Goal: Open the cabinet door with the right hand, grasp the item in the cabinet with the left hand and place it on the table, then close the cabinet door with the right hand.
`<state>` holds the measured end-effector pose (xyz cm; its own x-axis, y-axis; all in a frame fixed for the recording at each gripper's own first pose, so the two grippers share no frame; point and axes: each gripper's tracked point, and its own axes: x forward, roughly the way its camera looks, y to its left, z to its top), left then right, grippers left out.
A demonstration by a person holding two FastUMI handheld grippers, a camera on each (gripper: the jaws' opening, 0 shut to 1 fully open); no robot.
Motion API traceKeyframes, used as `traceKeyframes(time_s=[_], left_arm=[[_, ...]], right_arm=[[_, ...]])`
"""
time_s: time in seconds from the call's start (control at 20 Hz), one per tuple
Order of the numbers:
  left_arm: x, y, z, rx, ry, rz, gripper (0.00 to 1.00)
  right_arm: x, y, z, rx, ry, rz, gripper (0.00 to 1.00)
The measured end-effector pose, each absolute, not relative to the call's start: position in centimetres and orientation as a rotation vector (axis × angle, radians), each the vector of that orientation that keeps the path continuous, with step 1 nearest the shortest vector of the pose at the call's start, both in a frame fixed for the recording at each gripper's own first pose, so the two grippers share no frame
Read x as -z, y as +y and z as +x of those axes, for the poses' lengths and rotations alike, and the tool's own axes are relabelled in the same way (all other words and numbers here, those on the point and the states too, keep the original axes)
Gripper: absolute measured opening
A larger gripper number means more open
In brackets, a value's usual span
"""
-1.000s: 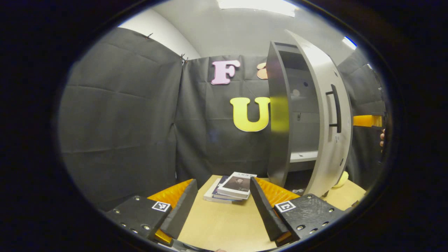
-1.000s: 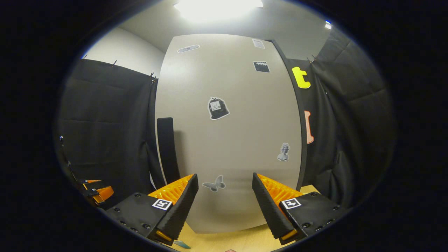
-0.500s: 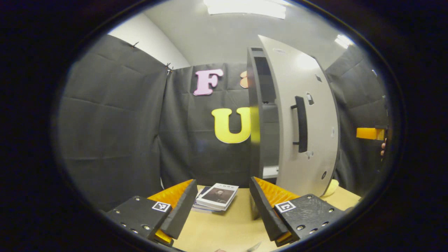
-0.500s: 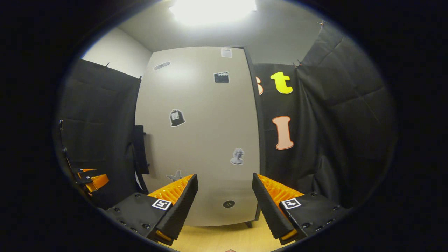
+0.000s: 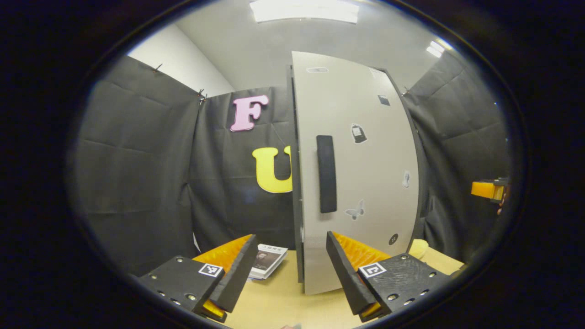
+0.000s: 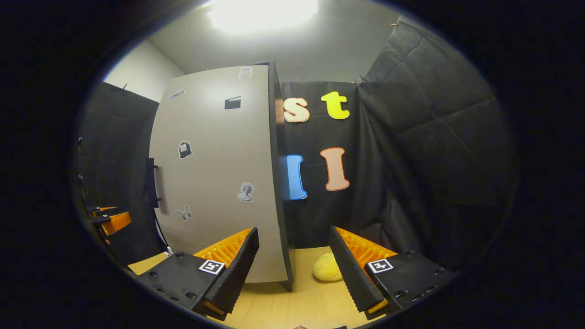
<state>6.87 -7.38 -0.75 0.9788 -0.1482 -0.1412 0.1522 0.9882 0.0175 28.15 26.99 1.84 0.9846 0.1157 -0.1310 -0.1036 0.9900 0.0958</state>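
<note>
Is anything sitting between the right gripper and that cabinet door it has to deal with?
Nothing visible does. In the right gripper view the right gripper is open and empty, with bare table between it and the cabinet door, which looks shut. A yellow lump lies on the table off to the door's right side.

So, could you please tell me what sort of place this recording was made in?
Probably a staged recording booth, not a home: black cloth walls, a small grey cabinet with stickers on its door, standing on a light wooden table.
</note>
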Motion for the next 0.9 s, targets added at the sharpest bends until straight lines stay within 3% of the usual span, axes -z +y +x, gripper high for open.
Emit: traceKeyframes(time_s=[0.35, 0.9], left_arm=[[-0.1, -9.3, 5.6, 0.121, 0.115, 0.098, 0.91], [1.3, -6.6, 5.9, 0.134, 0.134, 0.063, 0.91]], right_arm=[[0.1, 26.2, 27.3, -0.141, 0.139, 0.075, 0.98], [-2.2, 28.6, 25.7, -0.124, 0.090, 0.037, 0.98]])
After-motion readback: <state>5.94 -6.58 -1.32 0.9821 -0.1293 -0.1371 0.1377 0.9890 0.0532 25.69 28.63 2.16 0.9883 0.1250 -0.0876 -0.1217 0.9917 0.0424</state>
